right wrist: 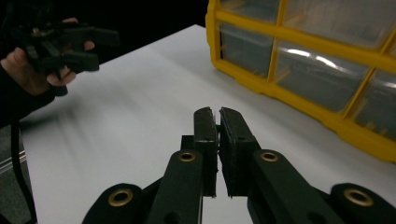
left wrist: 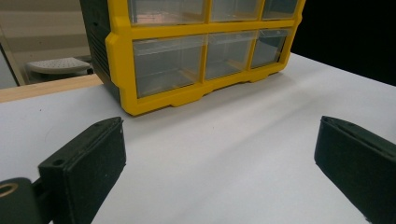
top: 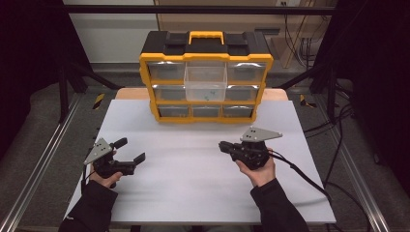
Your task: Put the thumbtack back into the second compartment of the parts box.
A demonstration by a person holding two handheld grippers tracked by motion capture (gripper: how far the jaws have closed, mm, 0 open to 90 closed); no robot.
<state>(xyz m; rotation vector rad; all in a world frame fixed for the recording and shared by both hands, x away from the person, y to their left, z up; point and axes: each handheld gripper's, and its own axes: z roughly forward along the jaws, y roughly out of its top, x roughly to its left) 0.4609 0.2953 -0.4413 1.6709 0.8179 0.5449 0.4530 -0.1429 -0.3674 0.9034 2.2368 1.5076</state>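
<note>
The left gripper (top: 129, 151) has its jaws spread wide apart, empty, above the white counter (top: 193, 183). The right gripper (top: 224, 145) has its jaws pressed together, holding nothing. Both are held in a person's hands near the counter's front. A yellow-and-black drawer organizer (top: 206, 77) stands at the back, its middle clear drawer (top: 206, 82) pulled out.

organizer (top: 206, 57): 1, sitting on the white surface (top: 193, 169)
drawers: 9, showing in three rows of three
drawers pulled out: 1, top middle (top: 206, 82)
grippers: 2, left gripper (top: 129, 150) and right gripper (top: 223, 146)
hands: 2, each holding one gripper
</note>
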